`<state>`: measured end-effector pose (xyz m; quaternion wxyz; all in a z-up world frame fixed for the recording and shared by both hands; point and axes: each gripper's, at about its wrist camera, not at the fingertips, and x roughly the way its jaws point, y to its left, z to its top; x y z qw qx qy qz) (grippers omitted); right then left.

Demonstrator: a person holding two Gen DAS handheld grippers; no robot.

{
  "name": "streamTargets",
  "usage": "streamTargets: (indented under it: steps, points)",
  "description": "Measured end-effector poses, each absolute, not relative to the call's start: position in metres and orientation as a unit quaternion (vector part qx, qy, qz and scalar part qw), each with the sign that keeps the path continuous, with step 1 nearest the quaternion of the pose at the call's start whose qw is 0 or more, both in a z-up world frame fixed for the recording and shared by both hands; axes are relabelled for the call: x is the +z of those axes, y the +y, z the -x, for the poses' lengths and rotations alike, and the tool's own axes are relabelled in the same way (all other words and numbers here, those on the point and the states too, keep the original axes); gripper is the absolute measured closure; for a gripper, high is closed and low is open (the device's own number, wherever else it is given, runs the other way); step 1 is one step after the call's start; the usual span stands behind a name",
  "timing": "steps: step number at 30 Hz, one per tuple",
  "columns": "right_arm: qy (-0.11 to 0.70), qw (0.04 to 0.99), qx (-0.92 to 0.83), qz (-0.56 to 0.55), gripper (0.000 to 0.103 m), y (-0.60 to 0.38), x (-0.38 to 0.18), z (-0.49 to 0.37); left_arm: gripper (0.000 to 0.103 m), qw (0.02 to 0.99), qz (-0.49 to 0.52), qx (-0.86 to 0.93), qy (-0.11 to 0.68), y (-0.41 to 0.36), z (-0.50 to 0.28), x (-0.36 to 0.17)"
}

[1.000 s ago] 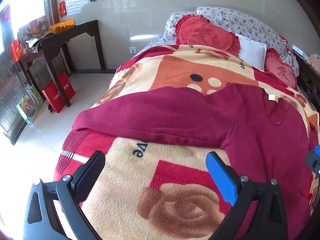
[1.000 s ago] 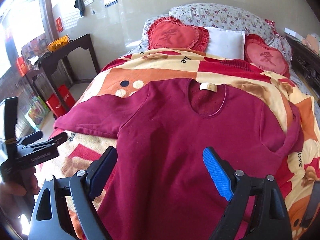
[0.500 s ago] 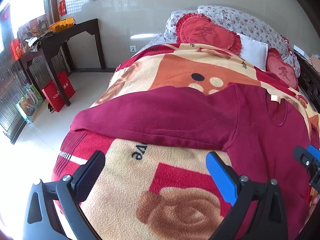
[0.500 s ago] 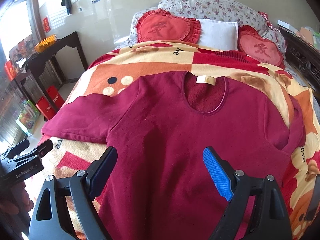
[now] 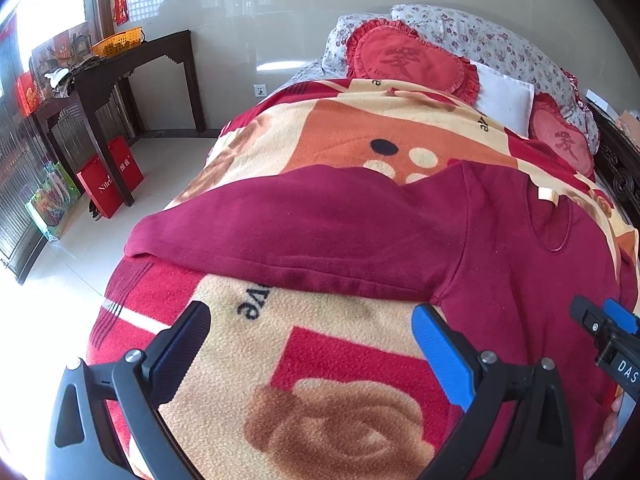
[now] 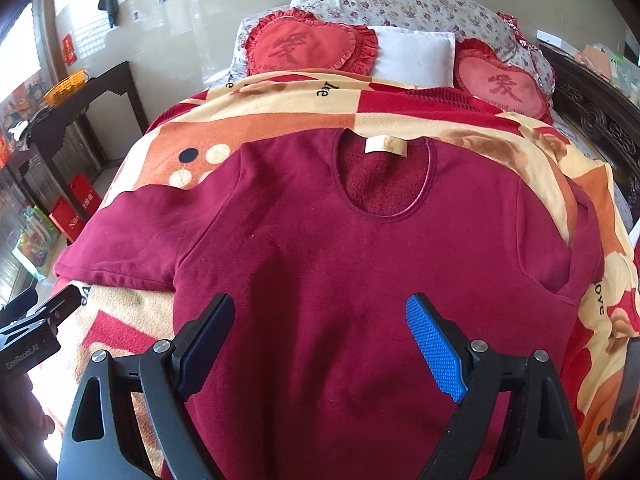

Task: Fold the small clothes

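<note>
- Shirt [image 6: 320, 264], maroon: we keep it flat, front up, on the blanket [image 5: 320, 360] for folding.
- Left tool [image 5: 308, 344], right tool [image 6: 320, 340]: both spread apart, empty, hovering.

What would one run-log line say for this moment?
left tongs: open, over blanket | right tongs: open, over shirt | shirt: flat, unfolded

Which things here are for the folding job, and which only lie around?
For the job:
shirt
left gripper, open
right gripper, open

Lying about:
blanket
heart cushions
white pillow
side table
orange basket
red bag
</note>
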<state>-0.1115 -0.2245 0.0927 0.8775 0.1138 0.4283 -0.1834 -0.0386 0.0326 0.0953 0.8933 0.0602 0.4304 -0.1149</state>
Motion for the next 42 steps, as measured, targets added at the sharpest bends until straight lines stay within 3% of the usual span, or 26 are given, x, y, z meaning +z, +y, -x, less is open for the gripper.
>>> streamTargets:
  steps: [42]
  points:
    - [0.448, 0.865, -0.186, -0.129, 0.031, -0.227, 0.074, 0.086, 0.001, 0.891, -0.061, -0.094, 0.439, 0.039, 0.02, 0.084]
